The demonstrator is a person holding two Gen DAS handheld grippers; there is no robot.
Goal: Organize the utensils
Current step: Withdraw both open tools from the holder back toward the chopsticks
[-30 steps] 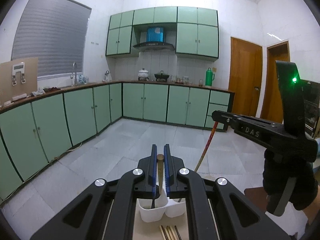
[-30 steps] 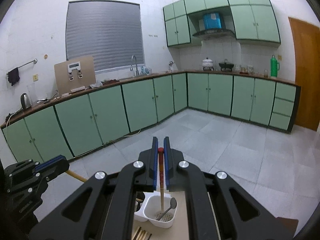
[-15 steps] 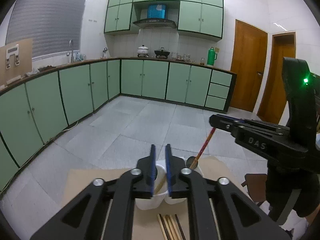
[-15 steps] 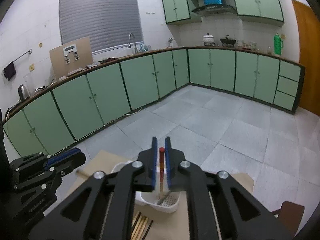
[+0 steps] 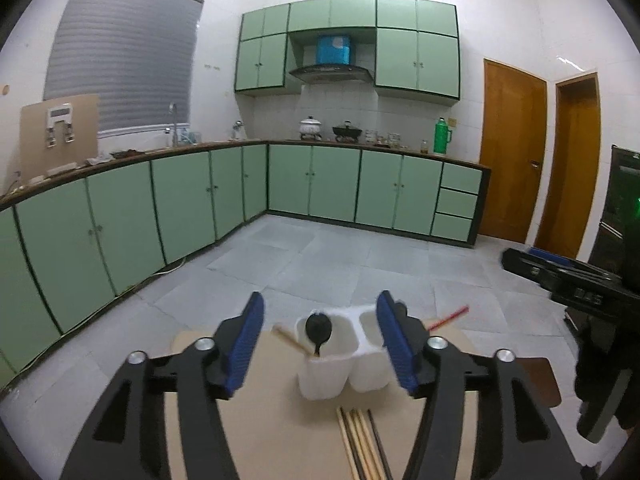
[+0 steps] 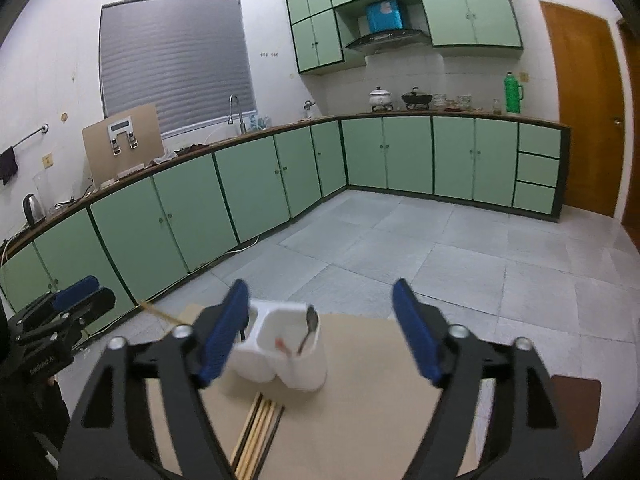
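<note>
1. We see the white two-compartment holder [image 5: 344, 354] standing upright on the bench [image 5: 280, 420], with a bundle of loose chopsticks [image 5: 362, 444] lying flat on the bench just in front of it.
2. In the left wrist view, the holder's left compartment carries a dark spoon [image 5: 319, 330] and a wooden chopstick [image 5: 289, 338] leaning out to the left; a red-tipped chopstick [image 5: 448, 317] leans out to the right of the other compartment.
3. In the right wrist view, a metal spoon [image 6: 309, 330] leans against the rim of the nearer compartment.
4. We judge the loose chopsticks to be light, stiff and smooth. They will likely roll or slip, so we would pinch one near the middle of its length, across the shaft.
5. We judge the holder to be light plastic that a knock could tip, so we would lower utensils in gently.
6. The left gripper [image 5: 320, 344] is released, its jaws opening; the holder shows between its blue pads [image 5: 244, 340], but they do not press on it.
7. The right gripper [image 6: 320, 328] is likewise released and opening wide, grasping nothing.
</note>
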